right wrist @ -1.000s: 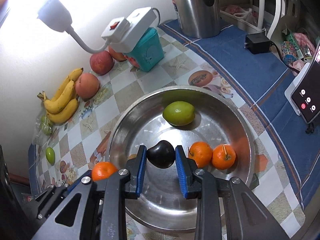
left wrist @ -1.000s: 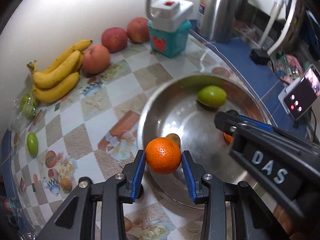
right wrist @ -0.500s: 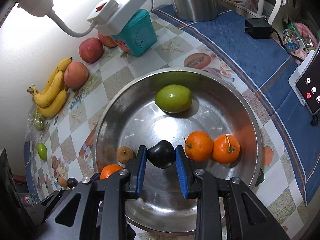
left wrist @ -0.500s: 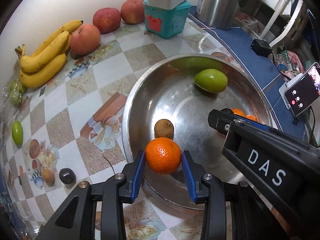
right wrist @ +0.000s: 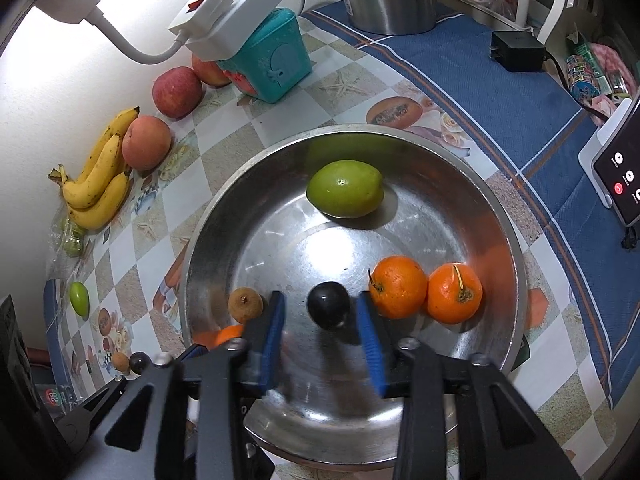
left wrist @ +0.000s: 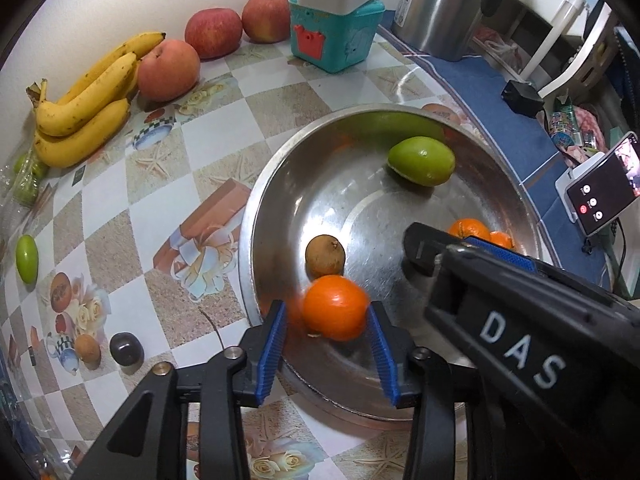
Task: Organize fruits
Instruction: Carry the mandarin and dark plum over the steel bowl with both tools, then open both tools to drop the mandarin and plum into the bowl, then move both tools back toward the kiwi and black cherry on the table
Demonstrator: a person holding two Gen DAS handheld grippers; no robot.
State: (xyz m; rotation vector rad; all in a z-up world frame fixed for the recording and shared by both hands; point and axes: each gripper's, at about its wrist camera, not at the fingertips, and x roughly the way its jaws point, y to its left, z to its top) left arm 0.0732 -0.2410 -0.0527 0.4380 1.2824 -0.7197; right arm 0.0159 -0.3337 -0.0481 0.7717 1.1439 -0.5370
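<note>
A steel bowl [left wrist: 256, 216] [right wrist: 516, 240] holds a green mango [left wrist: 421, 161] [right wrist: 345, 188], two oranges [right wrist: 397, 286] and a small brown fruit [left wrist: 325, 257] [right wrist: 245, 301]. My left gripper [left wrist: 328, 336] is open over the bowl's near-left rim; an orange [left wrist: 335, 307] sits loose between its blue pads, blurred. My right gripper [right wrist: 322, 326] is open over the bowl; a dark plum [right wrist: 328, 310] lies between its pads, free of both. The right gripper body marked DAS [left wrist: 520, 344] crosses the left wrist view.
Bananas [left wrist: 86, 96], three red apples [left wrist: 168, 70], a teal box [left wrist: 336, 36] with a power strip and a steel kettle [left wrist: 444, 4] stand along the wall. A small green fruit [left wrist: 27, 253], a brown fruit [left wrist: 87, 348] and a dark plum [left wrist: 126, 349] lie left. A phone [left wrist: 600, 192] stands right.
Both grippers have opened. The orange has left the left pads and the plum has left the right pads, both dropping into the bowl. Both grippers moved further over the bowl.
</note>
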